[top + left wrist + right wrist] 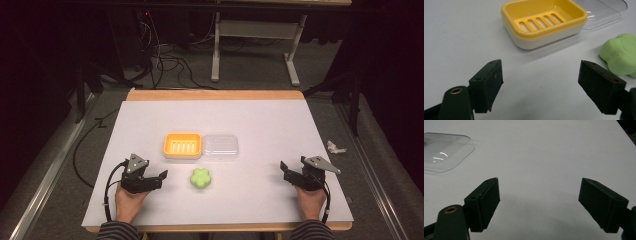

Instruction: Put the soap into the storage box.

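Note:
A yellow soap dish (183,145) with a slotted tray sits mid-table; its white base and yellow rim show close up in the left gripper view (544,22). A clear plastic lid (220,146) lies flat right beside it, also visible as a clear lid (602,11) and a clear lid (445,151). A green flower-shaped soap (201,178) rests in front of them; the soap (620,53) lies just right of my left gripper (540,85). My left gripper (159,176) is open and empty. My right gripper (286,170) is open over bare table, as is the same gripper (539,202).
The white table top (260,120) has a wooden edge at the back. A crumpled white scrap (336,147) lies on the floor right of the table. Cables and a table frame (255,45) stand beyond on the grey floor.

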Demonstrator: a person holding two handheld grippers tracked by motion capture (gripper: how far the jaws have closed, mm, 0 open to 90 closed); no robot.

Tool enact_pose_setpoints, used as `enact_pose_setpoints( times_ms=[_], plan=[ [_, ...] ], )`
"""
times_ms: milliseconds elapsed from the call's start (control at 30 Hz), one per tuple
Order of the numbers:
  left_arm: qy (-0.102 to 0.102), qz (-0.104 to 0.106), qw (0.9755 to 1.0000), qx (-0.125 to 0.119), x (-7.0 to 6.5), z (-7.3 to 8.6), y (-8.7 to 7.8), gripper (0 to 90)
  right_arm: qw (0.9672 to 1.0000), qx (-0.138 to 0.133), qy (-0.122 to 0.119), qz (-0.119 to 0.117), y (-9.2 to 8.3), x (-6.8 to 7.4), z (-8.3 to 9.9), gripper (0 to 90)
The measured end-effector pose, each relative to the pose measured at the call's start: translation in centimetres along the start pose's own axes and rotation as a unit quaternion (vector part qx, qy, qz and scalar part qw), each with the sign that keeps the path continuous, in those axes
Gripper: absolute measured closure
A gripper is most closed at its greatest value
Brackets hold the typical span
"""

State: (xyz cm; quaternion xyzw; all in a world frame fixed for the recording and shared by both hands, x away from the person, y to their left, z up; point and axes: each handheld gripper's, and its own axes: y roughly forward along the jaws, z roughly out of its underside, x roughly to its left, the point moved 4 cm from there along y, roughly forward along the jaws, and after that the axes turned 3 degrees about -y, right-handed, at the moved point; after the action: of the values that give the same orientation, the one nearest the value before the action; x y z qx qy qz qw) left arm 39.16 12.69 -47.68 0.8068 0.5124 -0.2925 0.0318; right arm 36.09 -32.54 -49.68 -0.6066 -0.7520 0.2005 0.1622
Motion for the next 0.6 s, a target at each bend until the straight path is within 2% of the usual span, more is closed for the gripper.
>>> enact_pose_setpoints(
  times_ms=[67, 100, 233, 267, 367, 600],
  plan=[
    [0.004, 0.001, 1.0000, 0.005, -0.3, 0.0, 0.0, 21.4, 1.0000, 0.001, 0.000, 0.000, 0.0, 0.0, 0.0, 17.6],
    [-0.001, 0.005, 1.0000, 0.005, -0.5, 0.0, 0.0, 21.3, 1.0000, 0.001, -0.001, 0.000, 0.0, 0.0, 0.0, 17.6],
    [0.007, 0.017, 0.9998, 0.007, -1.8, 0.2, -0.2, 19.7, 1.0000, 0.001, 0.001, 0.001, 0.0, 0.0, 0.0, 17.3],
    [0.015, 0.021, 0.9996, 0.013, -2.1, 0.3, -0.2, 19.5, 1.0000, 0.000, 0.001, 0.001, 0.0, 0.0, 0.0, 17.3],
    [0.020, 0.029, 0.9991, 0.025, -3.1, 0.7, 0.1, 18.9, 1.0000, 0.000, 0.004, 0.002, 0.0, 0.0, 0.0, 17.4],
    [0.016, 0.045, 0.9979, 0.045, -4.6, 1.2, 0.6, 16.5, 1.0000, 0.000, 0.004, 0.002, 0.0, 0.0, 0.0, 17.7]
  ],
)
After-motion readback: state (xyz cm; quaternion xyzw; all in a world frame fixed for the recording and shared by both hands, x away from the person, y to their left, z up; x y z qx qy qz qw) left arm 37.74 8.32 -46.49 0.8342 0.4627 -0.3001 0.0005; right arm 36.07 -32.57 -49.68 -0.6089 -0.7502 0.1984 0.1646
